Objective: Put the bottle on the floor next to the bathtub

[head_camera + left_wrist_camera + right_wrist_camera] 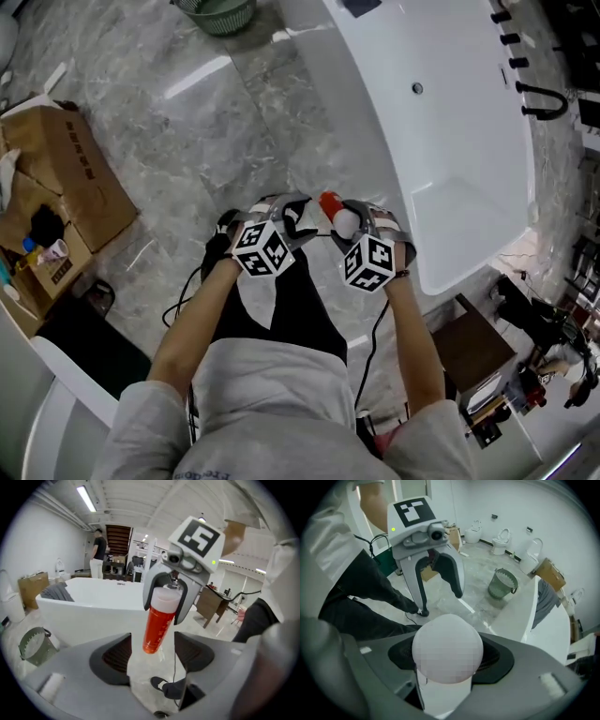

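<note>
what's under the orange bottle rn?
Only air directly below: the orange bottle with a white cap is held by the right gripper over grey marble floor and a black shoe. The bottle itself covers some floor behind it.

I wear a light grey sweatshirt [281,398], sleeves [141,427] pushed up, black trousers [295,300]; my grey fingers [115,657], black-and-white marker cubes [262,249], black cables [180,305] trailing

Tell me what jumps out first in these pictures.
An orange bottle with a white cap, clamped at the cap by the right hand-held gripper in front of the person's body. Just to its right, a big white bathtub stands on the grey marble floor.
</note>
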Available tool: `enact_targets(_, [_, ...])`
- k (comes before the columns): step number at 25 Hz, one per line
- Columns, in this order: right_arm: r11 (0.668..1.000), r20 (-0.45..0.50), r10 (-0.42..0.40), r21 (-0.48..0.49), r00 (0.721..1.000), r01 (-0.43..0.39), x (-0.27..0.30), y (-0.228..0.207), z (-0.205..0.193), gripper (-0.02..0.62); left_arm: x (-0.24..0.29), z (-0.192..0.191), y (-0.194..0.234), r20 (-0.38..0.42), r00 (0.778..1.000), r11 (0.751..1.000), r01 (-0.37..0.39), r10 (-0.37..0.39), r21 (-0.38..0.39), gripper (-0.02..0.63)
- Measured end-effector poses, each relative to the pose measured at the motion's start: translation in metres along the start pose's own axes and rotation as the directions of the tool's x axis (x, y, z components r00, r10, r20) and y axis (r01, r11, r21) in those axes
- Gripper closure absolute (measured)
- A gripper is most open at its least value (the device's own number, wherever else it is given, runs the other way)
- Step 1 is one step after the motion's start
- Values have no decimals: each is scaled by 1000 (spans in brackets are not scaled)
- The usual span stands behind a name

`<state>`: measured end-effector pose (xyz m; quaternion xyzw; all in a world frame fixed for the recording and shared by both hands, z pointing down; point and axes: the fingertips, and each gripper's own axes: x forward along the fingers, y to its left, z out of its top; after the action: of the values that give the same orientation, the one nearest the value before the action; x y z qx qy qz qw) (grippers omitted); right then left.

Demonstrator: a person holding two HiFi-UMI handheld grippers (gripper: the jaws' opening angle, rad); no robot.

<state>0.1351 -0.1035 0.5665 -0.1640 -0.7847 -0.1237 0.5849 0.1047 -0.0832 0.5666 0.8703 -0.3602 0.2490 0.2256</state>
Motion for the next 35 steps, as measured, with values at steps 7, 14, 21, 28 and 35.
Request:
enact_targets(7, [967, -1, -57, 249, 998, 55, 56, -29, -43, 305, -9, -21, 33, 39, 990, 983, -133, 139, -126, 268])
enact_targets(14, [888, -56, -121, 439, 991, 134, 125, -49, -89, 304, -19, -42, 54, 56, 964, 953, -249, 262, -170, 275])
enact_targets(21, [793, -100, -89, 594, 991, 131, 186, -58, -120, 305, -6, -78, 54, 38, 957, 932, -269, 286, -243, 279])
enact_targets(28, [697, -127, -93, 700, 987, 156, 243, -57, -156, 305, 24, -98, 47, 46, 958, 922, -257, 282, -290, 282])
enact_targets(35, [587, -179, -105, 783, 978, 207, 308, -65, -192, 305, 51, -122, 54, 66, 956, 911, -251, 287, -328, 284])
